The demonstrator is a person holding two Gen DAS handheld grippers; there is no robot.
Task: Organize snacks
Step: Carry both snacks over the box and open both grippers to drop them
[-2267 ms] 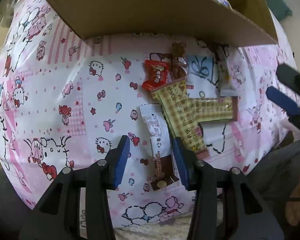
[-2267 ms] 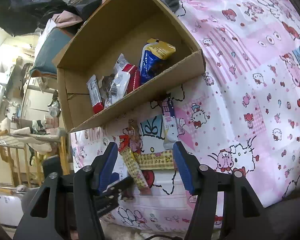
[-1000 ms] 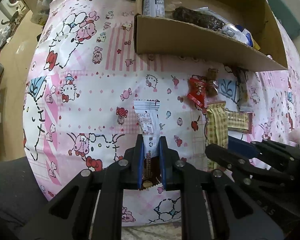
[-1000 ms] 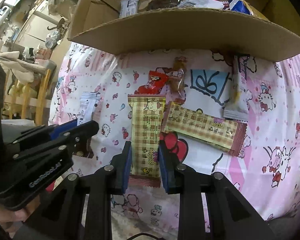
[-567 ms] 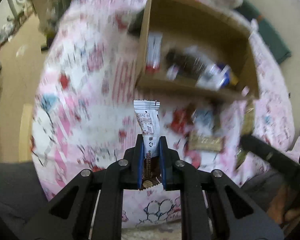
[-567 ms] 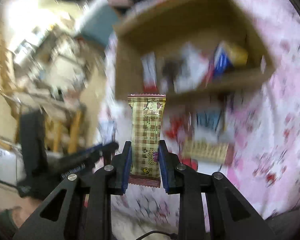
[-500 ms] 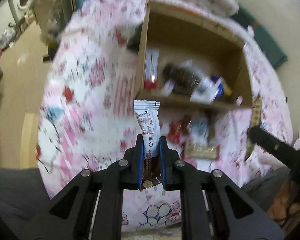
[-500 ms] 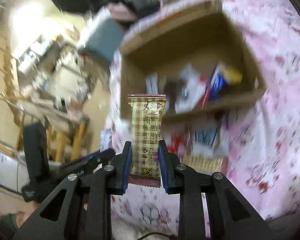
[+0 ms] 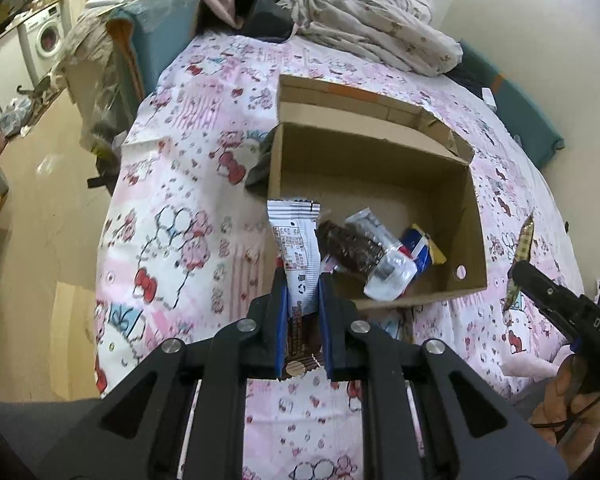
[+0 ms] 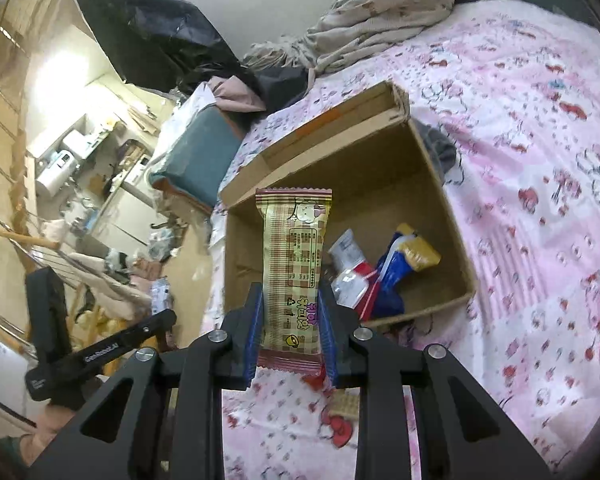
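My left gripper is shut on a white and brown snack bar, held upright over the near left corner of an open cardboard box. My right gripper is shut on a yellow plaid snack bar, held upright above the near side of the same box. The box holds several snacks: a dark chocolate packet, a clear white wrapper and a blue and yellow packet. The right gripper with its bar also shows at the right edge of the left wrist view.
The box sits on a bed with a pink cartoon-print sheet. A rumpled blanket and dark clothes lie at the far end. More snacks lie on the sheet in front of the box. Bare floor lies to the left.
Both grippers closed on snack bars lying on the sheet, lifted them, and rose up and back, so the box interior now shows below them.
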